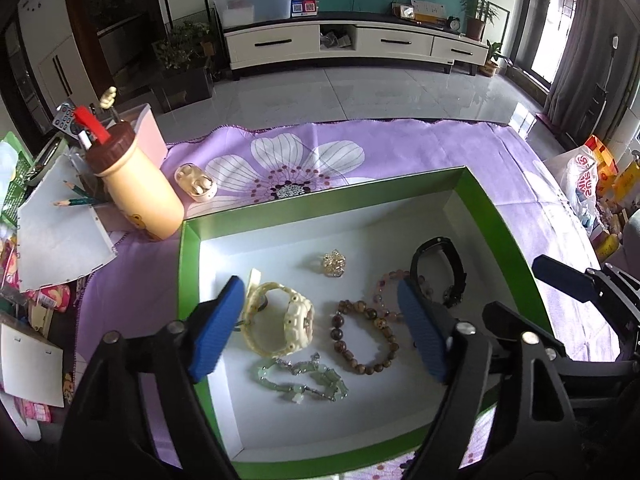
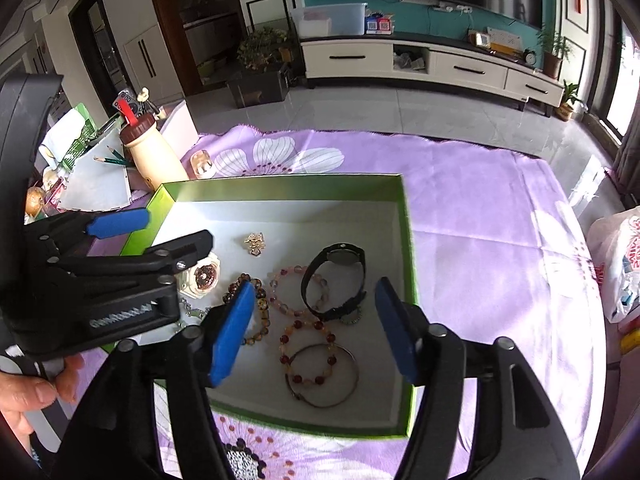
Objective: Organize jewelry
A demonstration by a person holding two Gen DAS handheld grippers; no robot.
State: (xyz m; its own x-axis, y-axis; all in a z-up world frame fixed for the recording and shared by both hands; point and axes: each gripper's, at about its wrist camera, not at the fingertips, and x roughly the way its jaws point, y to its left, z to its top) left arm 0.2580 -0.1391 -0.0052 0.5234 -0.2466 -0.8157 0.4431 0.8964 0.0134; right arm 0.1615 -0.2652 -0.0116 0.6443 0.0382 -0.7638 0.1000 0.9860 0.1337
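A green box with a white inside [image 1: 500,216] [image 2: 408,240] lies on a purple flowered cloth. It holds a cream watch [image 1: 280,320] [image 2: 204,274], a brown bead bracelet [image 1: 362,336] [image 2: 260,304], a green stone bracelet [image 1: 304,380], a pink bead bracelet [image 1: 384,292] [image 2: 288,292], a black watch [image 1: 440,268] [image 2: 336,276], a gold brooch [image 1: 334,264] [image 2: 255,243], a red bead bracelet [image 2: 308,352] and a metal bangle [image 2: 324,376]. My left gripper [image 1: 322,320] is open and empty above the cream watch and brown bracelet. My right gripper [image 2: 316,324] is open and empty above the black watch.
A cream bottle with a brown cap [image 1: 136,188] [image 2: 150,152] and an open earbud case [image 1: 196,184] stand left of the box. Papers, pencils and clutter [image 1: 60,232] fill the far left. A plastic bag [image 2: 616,264] lies at the right edge.
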